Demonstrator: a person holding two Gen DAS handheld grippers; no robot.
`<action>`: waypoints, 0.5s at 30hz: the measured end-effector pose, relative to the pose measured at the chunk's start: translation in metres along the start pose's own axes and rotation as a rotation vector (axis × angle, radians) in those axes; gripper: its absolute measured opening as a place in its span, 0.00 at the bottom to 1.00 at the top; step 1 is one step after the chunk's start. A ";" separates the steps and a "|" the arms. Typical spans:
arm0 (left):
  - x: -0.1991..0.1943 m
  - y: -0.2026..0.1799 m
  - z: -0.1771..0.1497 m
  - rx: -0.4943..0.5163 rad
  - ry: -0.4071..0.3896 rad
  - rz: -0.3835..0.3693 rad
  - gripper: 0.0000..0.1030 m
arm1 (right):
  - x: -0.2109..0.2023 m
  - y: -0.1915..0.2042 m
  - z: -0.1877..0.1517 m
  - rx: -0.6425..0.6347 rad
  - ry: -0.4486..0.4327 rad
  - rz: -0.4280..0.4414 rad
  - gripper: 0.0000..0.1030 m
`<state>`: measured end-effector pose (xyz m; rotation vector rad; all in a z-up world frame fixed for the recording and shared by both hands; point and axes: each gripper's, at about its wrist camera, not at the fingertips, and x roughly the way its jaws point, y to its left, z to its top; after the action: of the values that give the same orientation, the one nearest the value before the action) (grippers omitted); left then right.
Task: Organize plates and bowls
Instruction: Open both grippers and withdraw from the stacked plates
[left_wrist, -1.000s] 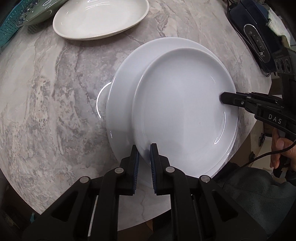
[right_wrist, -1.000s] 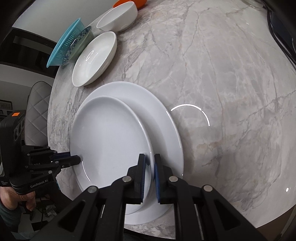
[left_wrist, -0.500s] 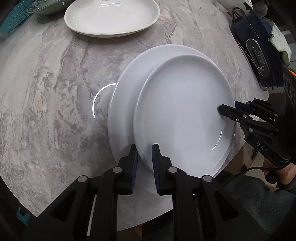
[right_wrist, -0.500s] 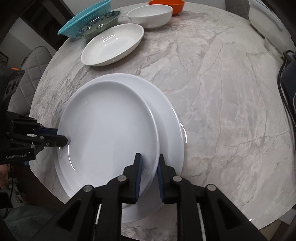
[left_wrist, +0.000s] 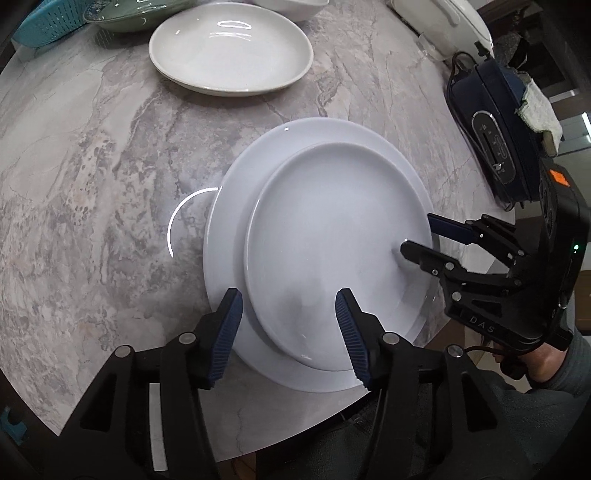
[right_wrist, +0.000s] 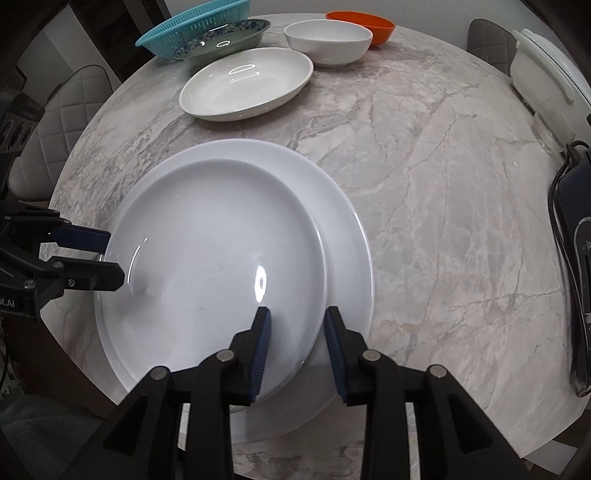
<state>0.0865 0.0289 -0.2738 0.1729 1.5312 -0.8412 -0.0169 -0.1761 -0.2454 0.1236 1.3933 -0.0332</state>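
Note:
A smaller white plate (left_wrist: 332, 229) (right_wrist: 207, 251) lies on a larger white plate (left_wrist: 236, 206) (right_wrist: 332, 206) near the front edge of the marble table. My left gripper (left_wrist: 288, 299) (right_wrist: 114, 256) straddles the small plate's rim on one side. Its jaws are opening and the pads stand off the rim. On the opposite side my right gripper (right_wrist: 297, 314) (left_wrist: 417, 236) does the same, one finger above the rim and one outside it, with its jaws opening too. Neither gripper presses on the plate.
Farther back are an oval white dish (right_wrist: 247, 81), a teal basket (right_wrist: 177, 29) holding a patterned green plate (right_wrist: 225, 37), a white bowl (right_wrist: 328, 40) and an orange bowl (right_wrist: 369, 22). A dark blue appliance (left_wrist: 491, 129) and a white lidded container (right_wrist: 543, 70) stand at the right.
Both grippers were shut on opposite rims of the small plate. They have let go and their jaws have spread, leaving the plate lying on the larger one. Both have drawn back slightly.

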 end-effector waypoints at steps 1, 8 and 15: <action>-0.008 0.001 -0.001 -0.014 -0.028 -0.012 0.54 | -0.002 0.000 0.000 0.000 -0.007 -0.001 0.49; -0.072 0.032 -0.003 -0.129 -0.317 -0.168 0.79 | -0.040 -0.031 0.002 0.093 -0.118 0.119 0.84; -0.114 0.064 0.021 -0.246 -0.469 -0.162 1.00 | -0.065 -0.104 0.036 0.352 -0.209 0.466 1.00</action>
<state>0.1596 0.1039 -0.1934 -0.3140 1.1990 -0.7472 -0.0035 -0.2868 -0.1821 0.7155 1.1121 0.0949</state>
